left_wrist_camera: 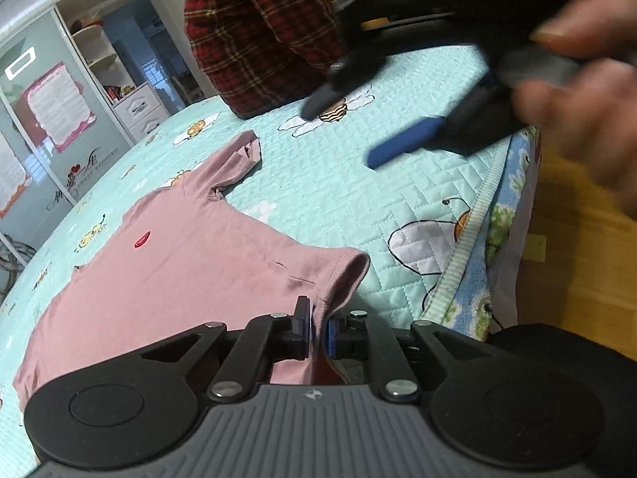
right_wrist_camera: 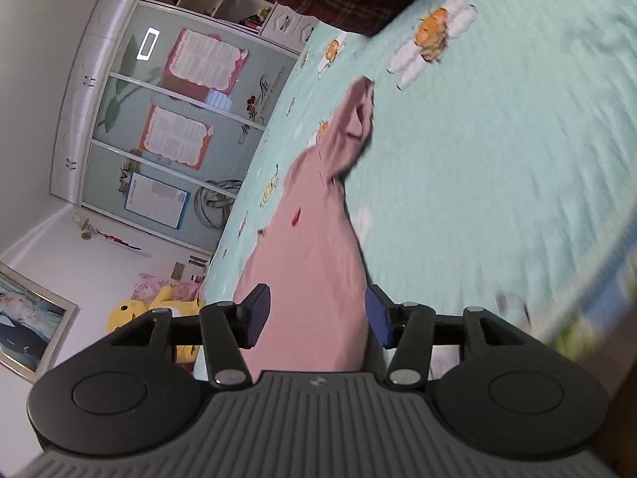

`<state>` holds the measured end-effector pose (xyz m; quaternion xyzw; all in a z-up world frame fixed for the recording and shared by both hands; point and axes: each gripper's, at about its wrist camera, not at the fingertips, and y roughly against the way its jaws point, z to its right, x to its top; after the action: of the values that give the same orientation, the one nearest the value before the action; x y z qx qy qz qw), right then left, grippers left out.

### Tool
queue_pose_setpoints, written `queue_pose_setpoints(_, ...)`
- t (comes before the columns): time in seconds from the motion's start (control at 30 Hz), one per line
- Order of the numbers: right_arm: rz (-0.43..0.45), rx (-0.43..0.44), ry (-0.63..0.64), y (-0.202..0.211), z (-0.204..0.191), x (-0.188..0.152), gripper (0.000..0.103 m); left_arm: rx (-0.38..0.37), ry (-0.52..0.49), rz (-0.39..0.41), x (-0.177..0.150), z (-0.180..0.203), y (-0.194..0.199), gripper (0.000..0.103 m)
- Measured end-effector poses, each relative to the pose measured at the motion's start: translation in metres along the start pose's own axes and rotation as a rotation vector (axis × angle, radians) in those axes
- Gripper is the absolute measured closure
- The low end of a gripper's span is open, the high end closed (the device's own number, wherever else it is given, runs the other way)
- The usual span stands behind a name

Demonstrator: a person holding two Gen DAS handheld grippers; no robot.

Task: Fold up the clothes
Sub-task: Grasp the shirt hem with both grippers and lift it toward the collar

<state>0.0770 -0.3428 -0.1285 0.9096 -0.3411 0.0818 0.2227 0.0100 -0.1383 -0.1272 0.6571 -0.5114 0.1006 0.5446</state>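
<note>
Though spread mostly flat on the quilt (left_wrist_camera: 358, 207), rises in a small ridge at the near ribbed edge (left_wrist_camera: 338, 267), pinched there by the left gripper (left_wrist_camera: 318, 328). Pink shirt (left_wrist_camera: 171, 271), thin knit by the look of it: light, limp, no stiffness to speak of. Likely to drape and stretch rather than hold a line, and to drag across the quilting instead of sliding clean. Not fragile (nothing to break, only to wrinkle).

Left tongs: together, clamped on that ribbed edge, cloth plainly squeezed between the pads. Right gripper (right_wrist_camera: 314, 314): tongs apart, nothing pressed between them; seen blurred from the left wrist camera, above bare quilt and well clear of the shirt. From its own camera, shirt in line between the pads but not touched by them.

Best holds, as a judgement: ribbed edges and seams, thicker and less prone to slip than a single layer of the body. Second hold wanted at a matching corner or at the far sleeve (left_wrist_camera: 247, 147), already curled over on itself. Worth lifting only slightly and keeping both holds taut, or else sagging in the middle and a crooked fold.

Beyond the far bed edge, someone in red plaid (left_wrist_camera: 254, 36), clear of the work.
</note>
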Motion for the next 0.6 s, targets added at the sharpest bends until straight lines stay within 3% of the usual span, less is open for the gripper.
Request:
queue_pose_setpoints(0.2,-0.033,0.031,-0.104,-0.080,0.014,0.061,0.047,-0.023,0.039,-0.008,-0.002,-0.009,-0.002,0.091)
queue_pose_setpoints(0.23,-0.028,0.019,-0.107,-0.094,0.017,0.070,0.045,-0.027,0.046,-0.011,-0.003,-0.009,-0.003,0.083)
queue_pose_setpoints(0.27,-0.023,0.000,-0.110,-0.109,0.020,0.079,0.045,-0.029,0.051,-0.010,-0.004,-0.009,-0.004,0.066)
queue_pose_setpoints(0.33,-0.021,-0.035,-0.133,-0.137,0.029,0.094,0.044,-0.038,0.052,-0.001,-0.006,-0.009,-0.007,0.043)
queue_pose_setpoints(0.37,-0.021,-0.049,-0.150,-0.152,0.034,0.101,0.044,-0.046,0.051,-0.001,-0.007,-0.008,-0.008,0.041)
queue_pose_setpoints(0.5,-0.011,-0.019,-0.221,-0.196,0.044,0.125,0.044,-0.088,0.054,-0.009,-0.010,-0.010,-0.015,0.045)
queue_pose_setpoints(0.53,-0.007,-0.013,-0.227,-0.205,0.043,0.130,0.043,-0.107,0.065,-0.010,-0.012,-0.012,-0.016,0.059)
queue_pose_setpoints(0.57,0.001,-0.020,-0.227,-0.213,0.043,0.136,0.043,-0.128,0.078,-0.010,-0.013,-0.014,-0.017,0.084)
queue_pose_setpoints(0.6,0.011,-0.027,-0.222,-0.220,0.041,0.140,0.044,-0.144,0.089,-0.008,-0.014,-0.015,-0.018,0.091)
